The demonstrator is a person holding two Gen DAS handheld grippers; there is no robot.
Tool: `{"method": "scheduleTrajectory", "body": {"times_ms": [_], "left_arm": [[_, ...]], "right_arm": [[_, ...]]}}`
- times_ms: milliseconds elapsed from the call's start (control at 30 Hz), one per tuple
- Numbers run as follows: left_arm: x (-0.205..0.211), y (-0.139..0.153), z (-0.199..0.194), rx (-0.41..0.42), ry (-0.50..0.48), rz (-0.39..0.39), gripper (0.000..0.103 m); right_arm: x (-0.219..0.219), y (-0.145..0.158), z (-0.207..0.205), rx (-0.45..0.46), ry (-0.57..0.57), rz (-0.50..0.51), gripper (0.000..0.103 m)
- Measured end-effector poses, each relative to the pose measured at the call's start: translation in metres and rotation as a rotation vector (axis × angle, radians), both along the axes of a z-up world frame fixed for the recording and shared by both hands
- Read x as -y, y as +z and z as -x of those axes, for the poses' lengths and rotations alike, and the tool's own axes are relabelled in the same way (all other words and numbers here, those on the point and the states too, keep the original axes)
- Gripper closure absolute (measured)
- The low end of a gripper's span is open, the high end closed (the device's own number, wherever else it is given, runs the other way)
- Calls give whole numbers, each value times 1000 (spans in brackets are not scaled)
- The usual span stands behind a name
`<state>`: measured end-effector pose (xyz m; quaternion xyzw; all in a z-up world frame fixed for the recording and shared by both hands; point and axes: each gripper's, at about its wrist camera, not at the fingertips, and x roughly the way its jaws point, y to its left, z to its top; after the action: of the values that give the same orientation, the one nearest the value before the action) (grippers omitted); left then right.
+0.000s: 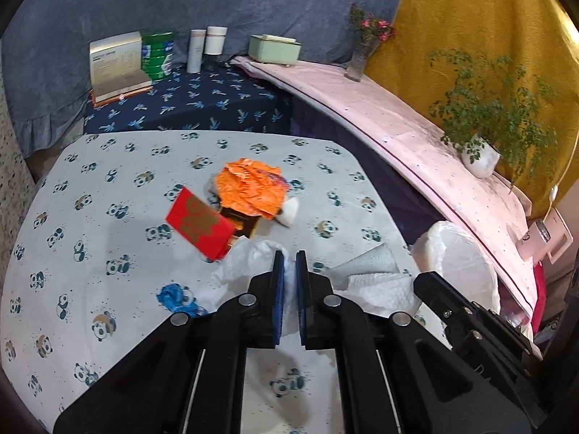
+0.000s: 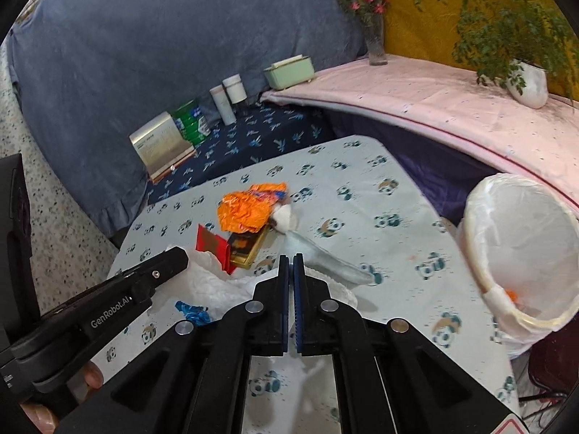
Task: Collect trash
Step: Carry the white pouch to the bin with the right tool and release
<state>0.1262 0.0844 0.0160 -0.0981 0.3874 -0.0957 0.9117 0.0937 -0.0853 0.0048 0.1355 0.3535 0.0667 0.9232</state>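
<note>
On the panda-print tablecloth (image 1: 108,188), soft white crumpled tissue (image 1: 253,256) sits pinched between the left gripper (image 1: 288,257)'s nearly closed jaws. Beside it, the right gripper (image 2: 291,261) is fully closed at a flat, pale paper piece (image 2: 333,256); I cannot tell whether it grips it. Farther off, one crinkled orange wrapper (image 1: 251,188), one red box (image 1: 199,222), one gold box (image 2: 246,247) and one small blue scrap (image 1: 173,296) cluster mid-table, with bare cloth all around. One round, plastic-lined bin (image 2: 524,246) stands at the table's right edge.
</note>
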Motion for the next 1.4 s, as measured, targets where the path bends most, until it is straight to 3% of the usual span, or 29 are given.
{"method": "scheduleTrajectory", "body": {"times_ms": [767,1400], "left_arm": [[108,38,14,64,-181,-20,97],[262,18,-8,-23,-441,-13,97]], "right_arm": [[123,32,36,91,-229,-15,100],[243,-3,56,39,-458,-41,100]]}}
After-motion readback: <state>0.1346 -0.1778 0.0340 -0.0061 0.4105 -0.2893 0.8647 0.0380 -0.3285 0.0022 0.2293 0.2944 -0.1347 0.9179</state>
